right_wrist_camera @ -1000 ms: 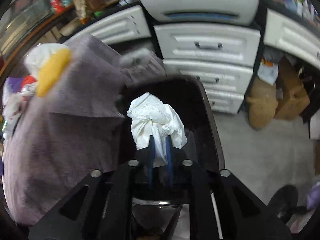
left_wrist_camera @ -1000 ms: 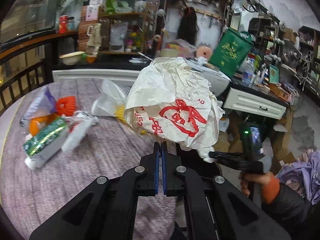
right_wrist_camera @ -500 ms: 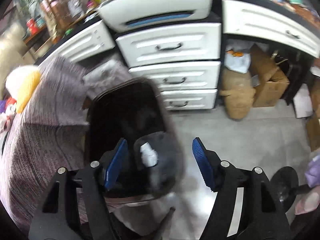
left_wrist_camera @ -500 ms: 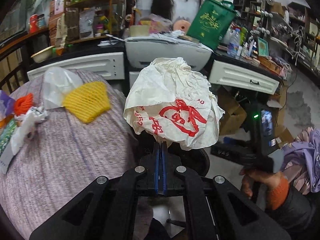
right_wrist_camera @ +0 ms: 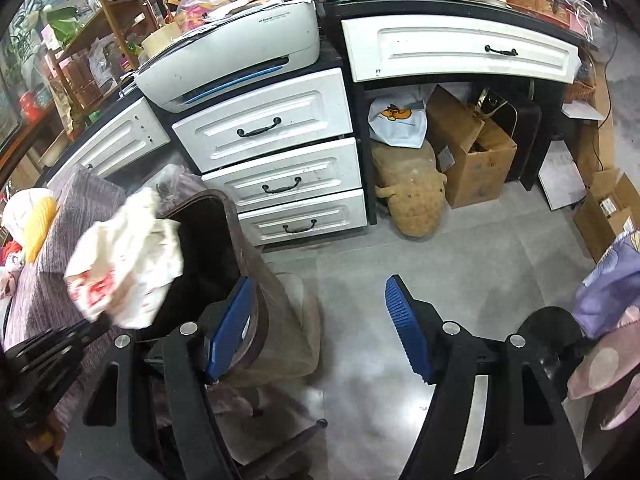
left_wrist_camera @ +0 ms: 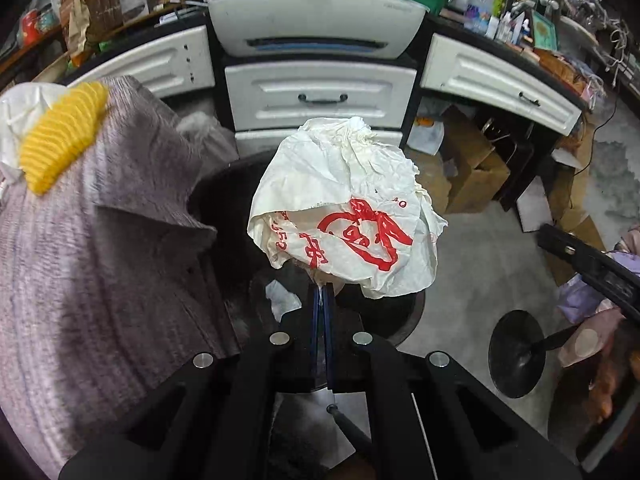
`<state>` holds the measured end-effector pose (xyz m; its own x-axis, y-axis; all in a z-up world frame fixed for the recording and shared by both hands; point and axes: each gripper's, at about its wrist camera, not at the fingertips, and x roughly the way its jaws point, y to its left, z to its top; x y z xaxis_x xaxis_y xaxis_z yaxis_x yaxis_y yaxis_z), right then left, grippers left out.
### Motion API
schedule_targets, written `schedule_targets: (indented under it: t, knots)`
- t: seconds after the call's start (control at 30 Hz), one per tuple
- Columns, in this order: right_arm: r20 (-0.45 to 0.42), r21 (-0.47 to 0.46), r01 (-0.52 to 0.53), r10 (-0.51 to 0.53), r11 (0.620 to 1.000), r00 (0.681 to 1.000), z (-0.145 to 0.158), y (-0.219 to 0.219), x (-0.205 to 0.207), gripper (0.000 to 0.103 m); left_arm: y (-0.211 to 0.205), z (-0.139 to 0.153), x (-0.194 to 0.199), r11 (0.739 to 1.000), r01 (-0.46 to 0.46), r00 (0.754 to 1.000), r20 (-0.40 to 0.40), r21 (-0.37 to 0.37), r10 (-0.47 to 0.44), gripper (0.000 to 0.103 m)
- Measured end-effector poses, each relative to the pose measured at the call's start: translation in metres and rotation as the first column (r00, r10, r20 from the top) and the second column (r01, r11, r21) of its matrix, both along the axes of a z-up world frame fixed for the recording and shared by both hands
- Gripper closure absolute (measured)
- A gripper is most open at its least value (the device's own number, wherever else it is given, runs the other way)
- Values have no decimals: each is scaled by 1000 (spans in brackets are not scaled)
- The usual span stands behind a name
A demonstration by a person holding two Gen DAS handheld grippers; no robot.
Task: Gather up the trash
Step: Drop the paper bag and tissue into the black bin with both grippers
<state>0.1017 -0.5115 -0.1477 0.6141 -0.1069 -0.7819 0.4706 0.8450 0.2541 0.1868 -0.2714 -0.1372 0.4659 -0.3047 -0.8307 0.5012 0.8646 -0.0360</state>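
Observation:
My left gripper is shut on a crumpled white paper bag with red print, which hangs over the mouth of the dark trash bin. A small white crumpled wad lies inside the bin below it. In the right wrist view the same bag sits above the bin, at the table's edge. My right gripper stands open and holds nothing, its left pad by the bin's rim, the rest over bare floor.
The table under grey-purple cloth carries a yellow foam net and a white plastic bag. White drawers and a printer stand behind the bin. Cardboard boxes and a black round base sit on the floor.
My left gripper carried the printed bag off the table and down over the bin. My right gripper opened, dropped its white wad into the bin, and swung right over the floor.

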Motion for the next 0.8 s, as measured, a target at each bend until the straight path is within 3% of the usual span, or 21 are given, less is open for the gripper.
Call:
schedule_targets:
  t: [0.37,0.43,0.5,0.57,0.67,0.8]
  knots:
    - [22,14,-6,6,1000,1000,9,8,-8,34,-21,-38,15,997,-12,996,-89,72,18,95]
    - [25,13,-8,8,1000,1000,10,8,-9,34,-24,-42,16,997,-2,994,-109,79,11,84]
    - [24,14,-11,11,1000,1000,11,9,-9,34,-25,-42,16,996,0,995,-100,85,9,43]
    - [24,15,-14,13,1000,1000,11,9,-9,34,-23,-39,12,997,-6,998,-65,81,11,29]
    - [23,15,-10,10,1000,1000,12,10,-9,33,-21,-36,9,997,8,998,-59,79,-3,27]
    - [46,12,7,-8,1000,999,15,8,-12,21,-15,-25,0,999,14,999,-37,49,-13,22]
